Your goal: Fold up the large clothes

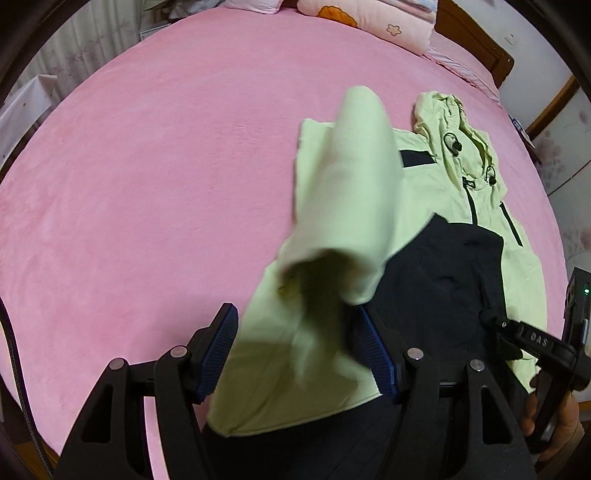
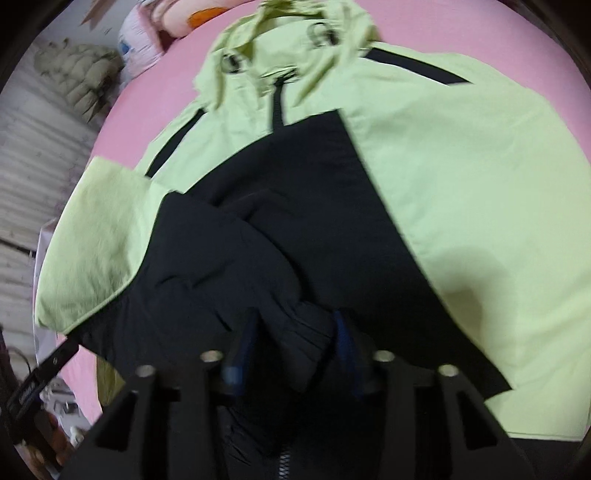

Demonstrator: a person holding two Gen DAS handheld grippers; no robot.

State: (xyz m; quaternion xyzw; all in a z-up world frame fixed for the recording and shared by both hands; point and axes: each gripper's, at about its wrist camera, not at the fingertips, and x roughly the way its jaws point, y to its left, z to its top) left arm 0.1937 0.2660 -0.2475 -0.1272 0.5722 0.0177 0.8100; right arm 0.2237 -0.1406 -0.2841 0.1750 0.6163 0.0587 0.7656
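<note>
The left gripper (image 1: 301,354) stands open, its two blue pads wide apart, with a pale green sleeve (image 1: 354,206) of the jacket (image 2: 461,177) hanging loose between them, blurred. The right gripper (image 2: 295,350) has its two fingers around a bunched black fold (image 2: 306,332) of the same jacket; blur hides whether the pads press on it. One jacket, green with black panels, lies spread on the pink bed (image 1: 147,184), hood (image 1: 454,125) toward the headboard, two black cord toggles at the collar. Two pillows (image 1: 369,18) sit at the bed's far end.
</note>
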